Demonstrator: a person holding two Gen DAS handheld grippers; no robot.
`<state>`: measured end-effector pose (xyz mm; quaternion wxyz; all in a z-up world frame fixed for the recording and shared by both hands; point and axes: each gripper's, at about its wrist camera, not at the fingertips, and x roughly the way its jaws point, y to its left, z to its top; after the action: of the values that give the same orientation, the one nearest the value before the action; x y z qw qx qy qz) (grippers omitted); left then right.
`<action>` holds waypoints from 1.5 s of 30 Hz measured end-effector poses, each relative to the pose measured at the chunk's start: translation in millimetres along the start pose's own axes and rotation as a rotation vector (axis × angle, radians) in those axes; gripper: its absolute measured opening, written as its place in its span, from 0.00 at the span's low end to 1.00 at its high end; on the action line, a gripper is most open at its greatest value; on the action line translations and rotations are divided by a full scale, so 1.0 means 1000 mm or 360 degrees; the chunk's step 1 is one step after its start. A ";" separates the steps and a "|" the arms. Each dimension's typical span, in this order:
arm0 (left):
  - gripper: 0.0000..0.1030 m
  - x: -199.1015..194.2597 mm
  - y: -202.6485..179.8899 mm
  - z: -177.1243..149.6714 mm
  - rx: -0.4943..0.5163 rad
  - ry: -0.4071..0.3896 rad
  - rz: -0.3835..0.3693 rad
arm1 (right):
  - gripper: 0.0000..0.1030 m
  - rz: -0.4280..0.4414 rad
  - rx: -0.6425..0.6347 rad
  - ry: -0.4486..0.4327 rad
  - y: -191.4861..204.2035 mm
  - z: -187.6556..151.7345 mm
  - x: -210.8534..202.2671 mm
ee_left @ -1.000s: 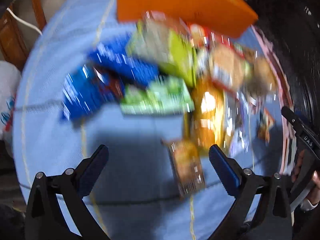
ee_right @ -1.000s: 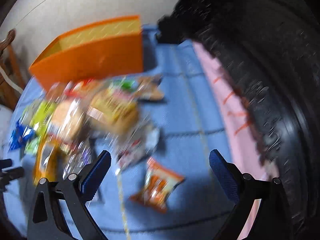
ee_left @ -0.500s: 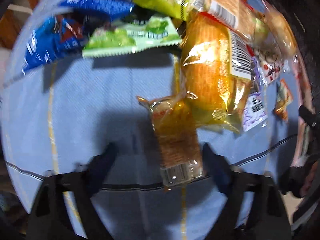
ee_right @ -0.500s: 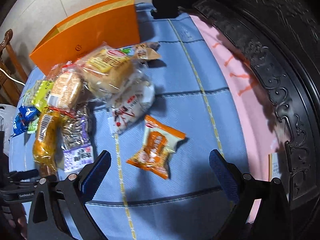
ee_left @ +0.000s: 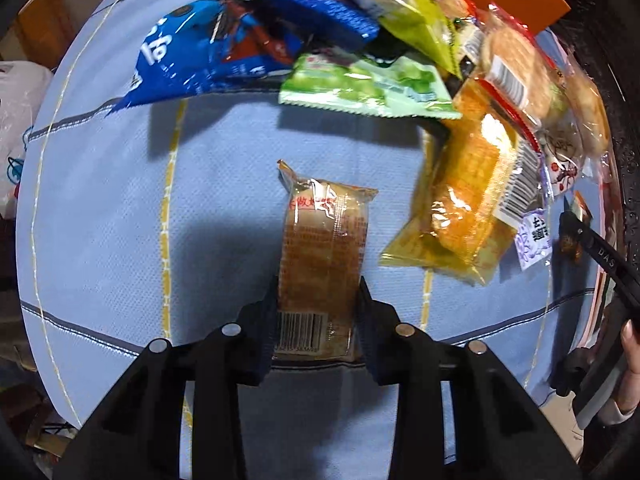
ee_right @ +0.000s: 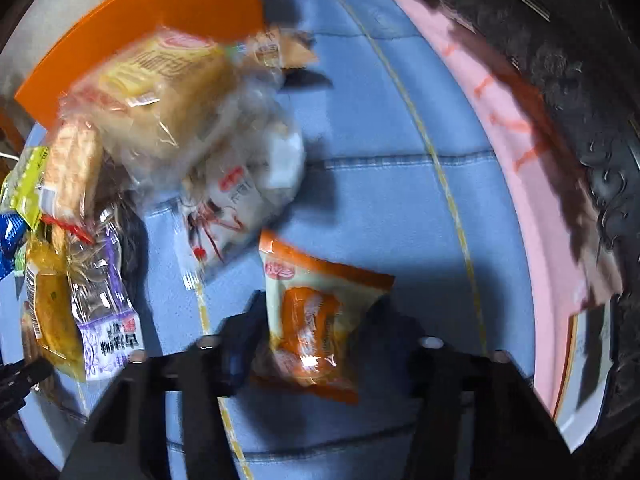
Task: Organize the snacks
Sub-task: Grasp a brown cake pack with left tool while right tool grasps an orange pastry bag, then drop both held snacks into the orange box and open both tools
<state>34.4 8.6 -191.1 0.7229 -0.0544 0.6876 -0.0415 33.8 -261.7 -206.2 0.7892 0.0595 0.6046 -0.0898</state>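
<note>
While both grippers have just been closing, each has a packet between its jaws on the blue cloth. The left gripper has narrowed onto the near, barcode end of a clear-wrapped cake, its pads touching or all but touching the long sides. The right gripper brackets an orange pouch; its left pad sits at the pouch's edge, but blur hides whether the right one presses.

Both look light and soft (air-puffed film, crushable filling), and the film seems slick, so a firm squeeze could dent the cake or let the pouch slide. Gripping across the firm middle should hold better than the crimped seams. The pile lies far and right of the cake, the orange box at the far edge.
</note>
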 end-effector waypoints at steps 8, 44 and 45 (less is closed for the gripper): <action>0.33 -0.034 0.025 0.004 -0.0017 -0.0162 -0.0058 | 0.37 0.0172 -0.0023 -0.0121 -0.007 0.000 -0.051; 0.36 -0.152 -0.069 0.279 0.0086 -0.0742 -0.0203 | 0.40 0.0463 -0.0054 -0.0618 0.079 0.259 -0.084; 0.49 -0.146 -0.070 0.283 0.0081 -0.0737 -0.0175 | 0.40 0.0459 -0.0050 -0.0586 0.081 0.264 -0.074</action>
<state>310.7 -35.1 -23.7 0.8591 -0.0815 0.4981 -0.0846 281.4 -230.3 -66.6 0.8917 0.1155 0.4371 0.0240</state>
